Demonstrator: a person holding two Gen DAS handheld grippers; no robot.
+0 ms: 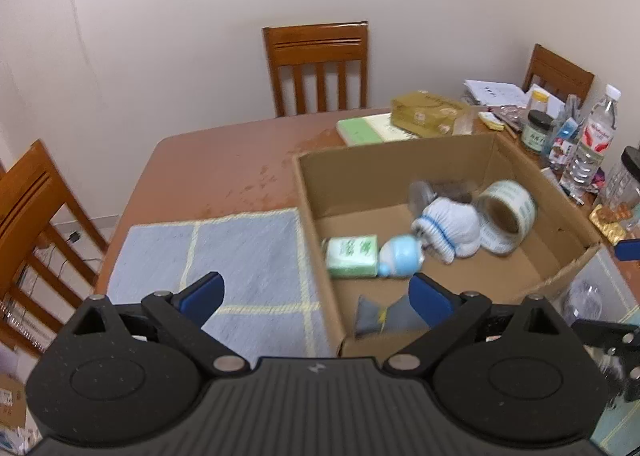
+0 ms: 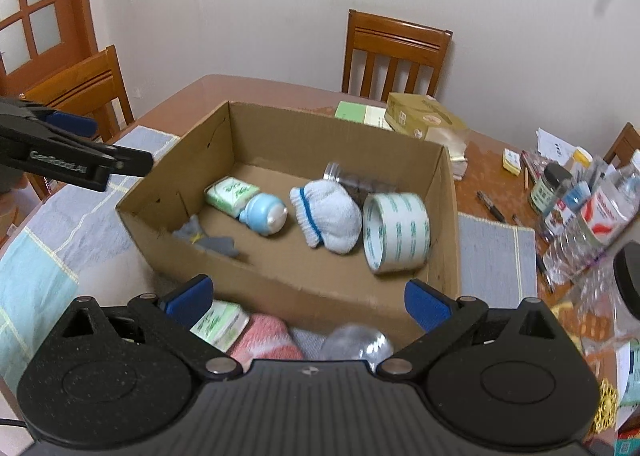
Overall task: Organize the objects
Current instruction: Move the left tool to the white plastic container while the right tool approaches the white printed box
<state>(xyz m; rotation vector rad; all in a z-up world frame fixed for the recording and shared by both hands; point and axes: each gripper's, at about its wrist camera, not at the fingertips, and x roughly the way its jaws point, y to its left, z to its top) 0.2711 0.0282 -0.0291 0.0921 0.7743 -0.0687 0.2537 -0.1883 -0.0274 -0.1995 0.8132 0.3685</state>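
Sorting into cardboard box (image 2: 446, 192) on table (image 1: 224, 172), partway through by the look of it. Already in the box: tape roll (image 2: 396, 232), white knit glove (image 2: 328, 218), blue-and-white toy (image 2: 264, 213), green tissue pack (image 2: 231, 194), grey cloth (image 2: 208, 242), clear jar (image 2: 340, 173) tucked behind the glove.

Not yet boxed, just outside the near wall, under the right gripper (image 2: 310, 302): second green pack (image 2: 222, 322), pink knit item (image 2: 266, 340), clear round container (image 2: 356, 342).

Left gripper (image 1: 318, 296): jaws wide, nothing between, touching nothing, straddling the box's left wall, one finger over the blue mat (image 1: 248, 252), the other over the box interior.

Right gripper: jaws spread wide, empty, no contact visible.

Likely next: drop right gripper onto one of the leftover items, close, lift over the near wall. Clear container probably slippery.
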